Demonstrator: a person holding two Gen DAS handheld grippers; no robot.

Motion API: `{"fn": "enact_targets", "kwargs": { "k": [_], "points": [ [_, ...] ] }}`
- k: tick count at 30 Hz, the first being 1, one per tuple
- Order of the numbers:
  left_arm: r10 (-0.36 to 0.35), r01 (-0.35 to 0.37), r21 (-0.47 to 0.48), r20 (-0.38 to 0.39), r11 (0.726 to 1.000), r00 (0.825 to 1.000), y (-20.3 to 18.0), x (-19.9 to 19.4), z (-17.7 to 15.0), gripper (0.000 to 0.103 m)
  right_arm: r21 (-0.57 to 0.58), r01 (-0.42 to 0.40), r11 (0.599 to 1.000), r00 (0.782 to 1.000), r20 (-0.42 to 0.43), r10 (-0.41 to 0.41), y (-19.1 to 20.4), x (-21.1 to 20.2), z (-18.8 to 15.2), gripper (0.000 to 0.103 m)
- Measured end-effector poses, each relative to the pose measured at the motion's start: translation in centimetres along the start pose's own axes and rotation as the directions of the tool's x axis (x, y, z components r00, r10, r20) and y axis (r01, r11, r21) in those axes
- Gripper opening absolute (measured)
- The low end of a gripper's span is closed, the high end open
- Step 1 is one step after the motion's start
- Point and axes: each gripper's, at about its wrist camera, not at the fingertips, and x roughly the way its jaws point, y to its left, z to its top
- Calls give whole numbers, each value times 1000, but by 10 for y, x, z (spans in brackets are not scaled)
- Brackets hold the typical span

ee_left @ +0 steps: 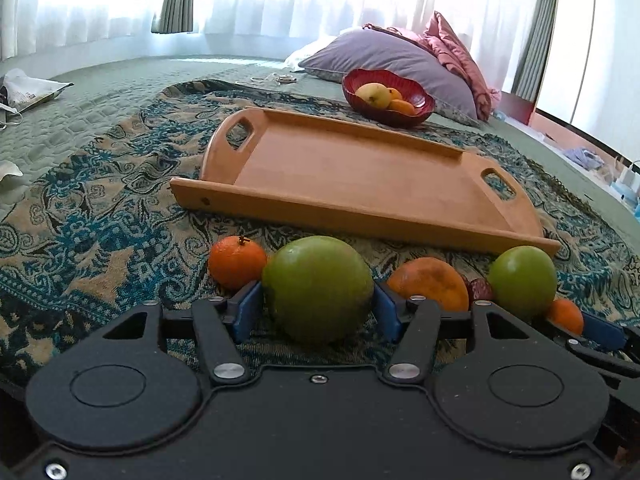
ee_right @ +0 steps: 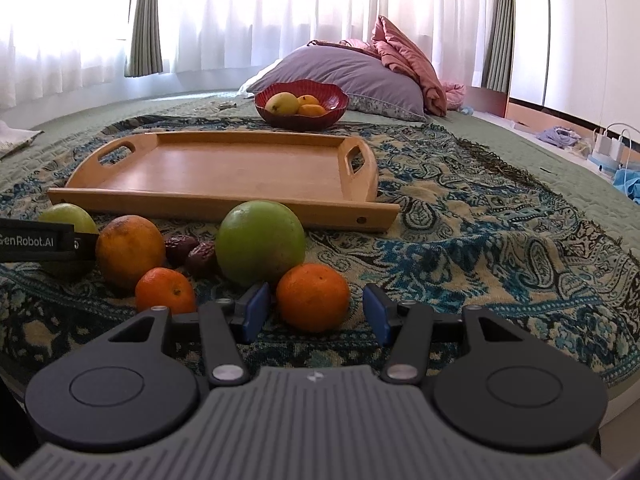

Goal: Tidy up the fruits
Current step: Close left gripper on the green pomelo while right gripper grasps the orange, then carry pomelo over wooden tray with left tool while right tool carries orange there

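Observation:
Fruit lies on the patterned cloth in front of an empty wooden tray [ee_left: 360, 176] [ee_right: 224, 168]. My left gripper [ee_left: 318, 308] has its blue fingers against both sides of a large green fruit [ee_left: 318, 292], which rests on the cloth. My right gripper [ee_right: 316, 310] is open around a small orange [ee_right: 313, 296], with a gap on its right. Nearby lie a second green fruit [ee_right: 262, 242] [ee_left: 522, 280], a mottled orange fruit [ee_right: 129, 248] [ee_left: 430, 282], another small orange [ee_right: 165, 290], two dates [ee_right: 192, 254] and an orange [ee_left: 236, 262].
A red bowl [ee_left: 416, 114] [ee_right: 320, 118] with a yellow fruit and oranges stands behind the tray, before a purple pillow [ee_right: 352, 76]. The cloth [ee_right: 500, 240] covers a green bedspread. Paper bags [ee_left: 28, 90] lie far left. Chargers and clutter [ee_right: 608, 148] lie far right.

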Motion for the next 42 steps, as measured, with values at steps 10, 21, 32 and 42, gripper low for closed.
{"fn": "enact_targets", "kwargs": {
  "k": [10,21,32,42],
  "points": [
    [3,-4,10,29,1000,1000,-2,1,-3,56,23,-17,1000,1000,-2,17,-2,2,-1,62],
    [14,-15,29,23,999,1000,-6,-5,0,56,53,-38,998,999,-18,39,-7,3,1,45],
    [9,-16,112,57,994,998,-18,-17,11,56,84,-7,996,1000,24,5,-19,-7,13,44],
    [-29,19,141,65,990,997,-18,-15,55,56,40,-22,999,998,59,19,-23,-8,40,44]
  ]
}}
